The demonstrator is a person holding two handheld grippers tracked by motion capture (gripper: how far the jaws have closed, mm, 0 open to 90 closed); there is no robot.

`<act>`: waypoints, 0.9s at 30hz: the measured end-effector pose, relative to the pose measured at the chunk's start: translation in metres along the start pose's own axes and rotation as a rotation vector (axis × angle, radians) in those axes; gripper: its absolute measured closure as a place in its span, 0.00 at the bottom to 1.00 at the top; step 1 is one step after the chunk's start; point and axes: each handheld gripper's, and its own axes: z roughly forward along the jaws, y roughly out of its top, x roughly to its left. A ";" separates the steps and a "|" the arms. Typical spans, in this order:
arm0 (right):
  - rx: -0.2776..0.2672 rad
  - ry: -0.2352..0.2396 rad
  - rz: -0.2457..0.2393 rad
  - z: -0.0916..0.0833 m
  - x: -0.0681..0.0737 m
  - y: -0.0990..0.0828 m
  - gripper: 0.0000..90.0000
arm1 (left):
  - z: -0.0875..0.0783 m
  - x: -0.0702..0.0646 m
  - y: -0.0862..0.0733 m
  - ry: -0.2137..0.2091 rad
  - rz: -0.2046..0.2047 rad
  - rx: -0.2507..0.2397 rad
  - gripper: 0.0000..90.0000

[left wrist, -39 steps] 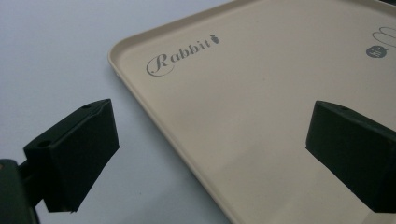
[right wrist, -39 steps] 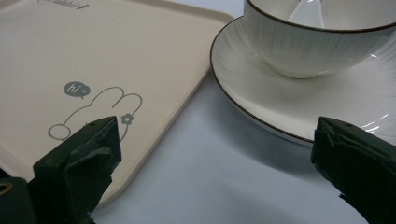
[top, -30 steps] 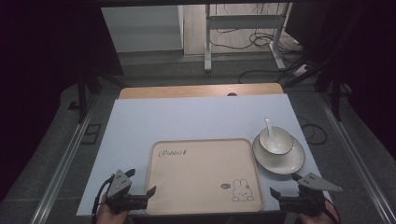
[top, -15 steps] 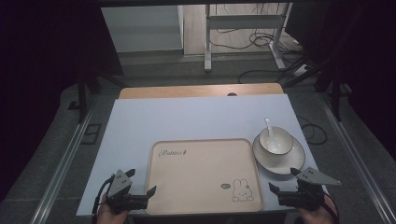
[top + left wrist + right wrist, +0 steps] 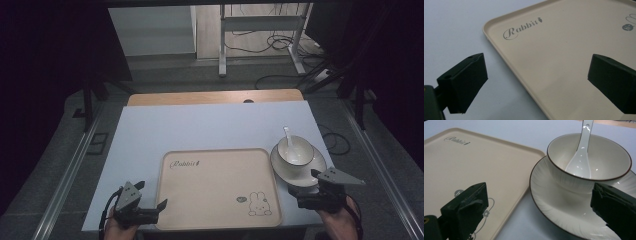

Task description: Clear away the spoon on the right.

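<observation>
A beige tray [image 5: 210,175] printed "Rabbit" with a rabbit drawing lies at the table's near middle. To its right a white saucer [image 5: 310,170] carries a white bowl [image 5: 296,152] with a white spoon [image 5: 287,134] standing in it. My left gripper [image 5: 151,196] is open at the tray's near left corner. In the left gripper view it [image 5: 536,82] straddles the tray's left rim [image 5: 499,51]. My right gripper [image 5: 307,189] is open too. In the right gripper view it [image 5: 539,212] spans the gap between tray [image 5: 474,165] and saucer [image 5: 554,205], below the bowl [image 5: 589,157] and spoon [image 5: 581,157]. Neither holds anything.
The pale blue table top [image 5: 200,130] stretches bare behind the tray to a wooden strip [image 5: 215,97] at the far edge. Beyond it are a metal stand [image 5: 260,35] and cables [image 5: 280,75] on the floor. Metal rails [image 5: 70,175] run along both sides.
My right gripper has moved a little forward, closer to the saucer's near edge. The left gripper has barely shifted. Both stay open.
</observation>
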 end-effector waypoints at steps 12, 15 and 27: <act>0.015 0.007 0.004 0.013 -0.009 0.017 0.02 | 0.000 -0.001 0.000 0.004 0.004 0.003 0.03; 0.011 -0.002 0.001 0.015 -0.012 0.023 0.02 | 0.000 -0.001 0.000 0.004 0.003 0.003 0.03; 0.066 -0.026 0.023 0.031 -0.021 0.044 0.01 | 0.000 -0.001 0.000 0.004 0.003 0.002 0.03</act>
